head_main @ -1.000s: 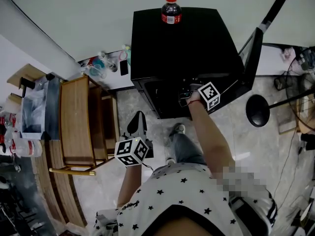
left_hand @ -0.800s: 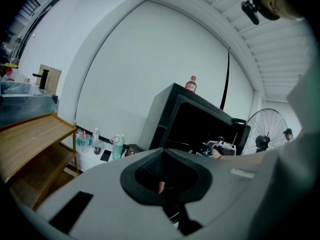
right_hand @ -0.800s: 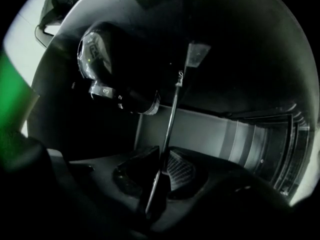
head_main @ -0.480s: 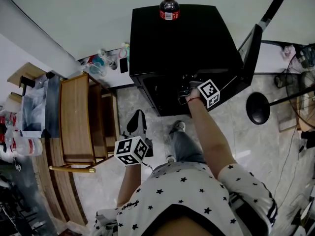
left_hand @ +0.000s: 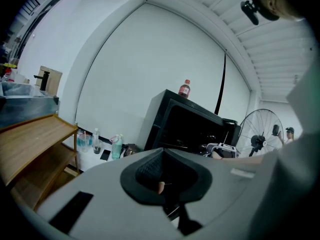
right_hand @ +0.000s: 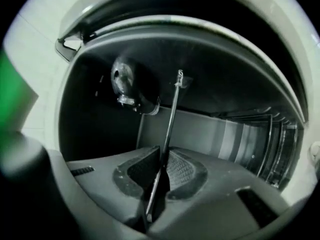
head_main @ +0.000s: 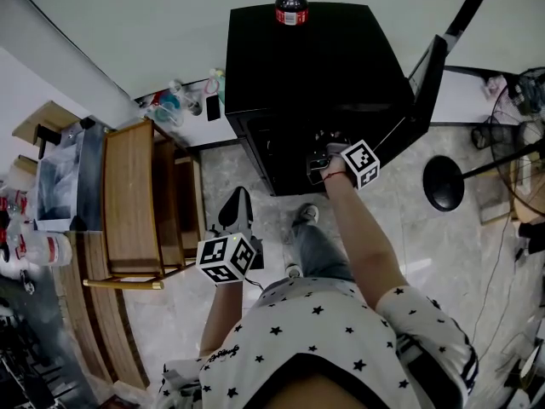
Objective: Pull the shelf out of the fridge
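Observation:
A black mini fridge (head_main: pixel 306 66) stands with its door (head_main: pixel 426 83) swung open to the right. My right gripper (head_main: pixel 317 162) reaches into the fridge's opening. In the right gripper view a thin metal rod of the wire shelf (right_hand: pixel 170 119) runs between the pads, and my right gripper (right_hand: pixel 161 171) is shut on it. Ribbed shelf rails (right_hand: pixel 272 149) line the inner wall on the right. My left gripper (head_main: pixel 238 210) hangs low by the person's left leg, away from the fridge, with its pads together and nothing in them (left_hand: pixel 162 181).
A cola bottle (head_main: pixel 291 3) stands on the fridge top. A wooden rack (head_main: pixel 128 203) is on the left, with bottles and cups (head_main: pixel 174 109) on the floor behind it. A fan base (head_main: pixel 444 183) and cables lie on the right. A round fitting (right_hand: pixel 127 81) sits inside the fridge.
Almost nothing differs. The right gripper stays at the fridge opening and the left gripper hangs in the same spot; the head view has shifted slightly.

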`<act>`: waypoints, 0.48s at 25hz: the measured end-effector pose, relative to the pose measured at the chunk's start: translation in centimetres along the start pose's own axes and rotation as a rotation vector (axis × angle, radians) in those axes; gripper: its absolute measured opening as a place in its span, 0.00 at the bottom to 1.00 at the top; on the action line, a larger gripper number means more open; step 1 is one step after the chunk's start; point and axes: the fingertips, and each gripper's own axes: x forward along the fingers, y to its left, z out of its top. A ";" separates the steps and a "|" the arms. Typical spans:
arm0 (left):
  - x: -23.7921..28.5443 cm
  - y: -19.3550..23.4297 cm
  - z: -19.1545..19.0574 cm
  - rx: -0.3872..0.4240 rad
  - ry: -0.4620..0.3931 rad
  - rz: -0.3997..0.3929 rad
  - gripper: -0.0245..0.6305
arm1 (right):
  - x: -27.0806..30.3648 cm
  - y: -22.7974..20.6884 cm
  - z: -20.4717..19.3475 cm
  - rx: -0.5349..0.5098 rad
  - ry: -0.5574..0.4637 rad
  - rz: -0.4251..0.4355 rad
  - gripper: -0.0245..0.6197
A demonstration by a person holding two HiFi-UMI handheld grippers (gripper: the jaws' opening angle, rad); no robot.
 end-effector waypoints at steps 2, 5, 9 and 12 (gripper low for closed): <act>-0.5 -0.1 0.0 0.001 -0.002 -0.003 0.06 | -0.7 0.0 -0.1 0.003 -0.001 -0.003 0.08; -1.4 -0.3 0.0 0.001 -0.005 -0.007 0.06 | -1.8 0.1 -0.3 0.006 -0.004 -0.009 0.08; -2.3 -0.5 -0.1 0.003 -0.008 -0.011 0.06 | -3.1 0.2 -0.5 0.013 -0.006 -0.013 0.08; -3.1 -0.8 -0.3 0.007 -0.007 -0.017 0.06 | -4.2 0.2 -0.7 0.015 -0.007 -0.016 0.08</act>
